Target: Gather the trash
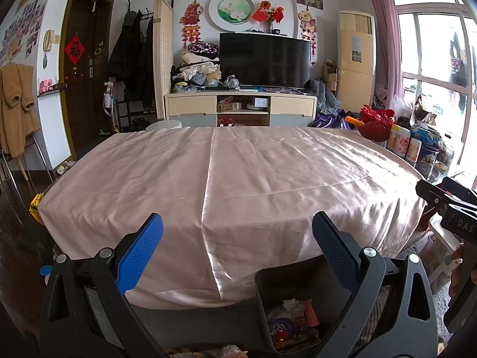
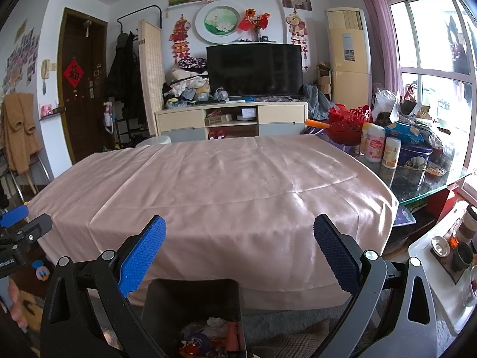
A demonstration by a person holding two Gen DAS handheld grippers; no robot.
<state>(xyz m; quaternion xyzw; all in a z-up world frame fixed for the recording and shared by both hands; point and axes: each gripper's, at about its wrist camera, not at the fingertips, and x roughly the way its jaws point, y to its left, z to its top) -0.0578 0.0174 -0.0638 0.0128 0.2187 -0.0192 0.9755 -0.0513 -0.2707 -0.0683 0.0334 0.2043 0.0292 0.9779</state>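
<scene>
Trash [image 2: 208, 338] fills the dark bin [image 2: 193, 301] on the floor, low between the right gripper [image 2: 240, 249]'s spread, empty jaws and below and toward the right finger of the left gripper [image 1: 237, 246], whose jaws are likewise released with nothing between them. Beyond both pairs of fingertips lies the table [image 1: 238, 173] under its pink cloth.

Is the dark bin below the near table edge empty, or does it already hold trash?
Not empty. The bin stands open-topped, and both wrist views show mixed scraps at its bottom: crumpled white paper, an orange piece and colourful wrappers. How full it is cannot be told.
</scene>
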